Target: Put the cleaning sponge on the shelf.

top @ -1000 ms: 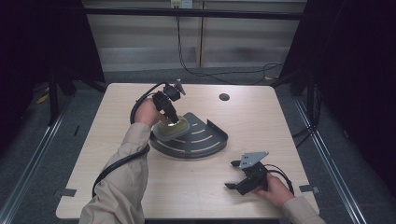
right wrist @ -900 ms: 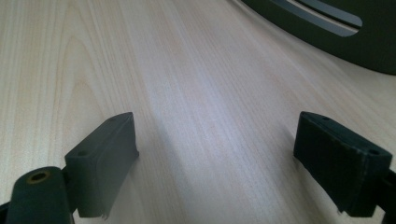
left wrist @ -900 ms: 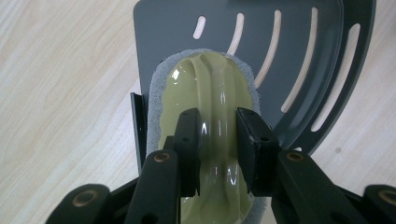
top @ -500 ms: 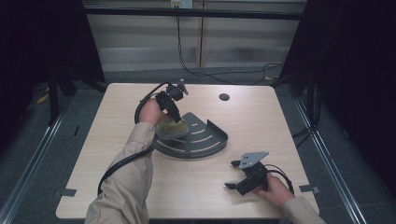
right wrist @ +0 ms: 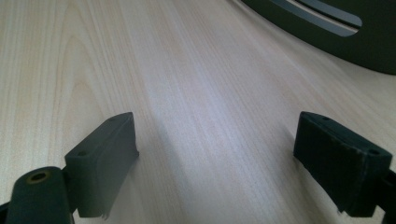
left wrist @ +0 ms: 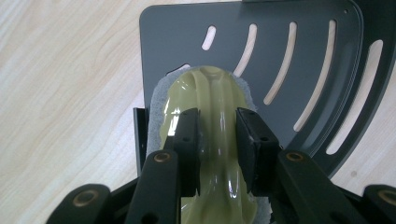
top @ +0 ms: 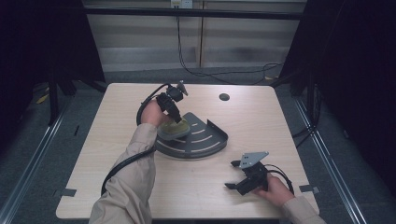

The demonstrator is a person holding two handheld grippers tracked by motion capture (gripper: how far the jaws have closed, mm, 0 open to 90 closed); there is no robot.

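Olive-green plastic, glossy: my left gripper (left wrist: 217, 135) is clenched on the ridge handle of a grey-padded scrubber (left wrist: 212, 100), held over the left end of the slotted dark metal rack (top: 205, 140). My right gripper (top: 243, 183), released, rests right of the rack. No lettering is legible.

The left gripper (top: 176, 122) has been shifted a little toward the near left of the dark slotted tray (top: 205, 142), and the yellow-green sponge (top: 175, 129) clamped in it has been carried along, now overhanging the tray's left edge, with the forearm drawn back slightly.
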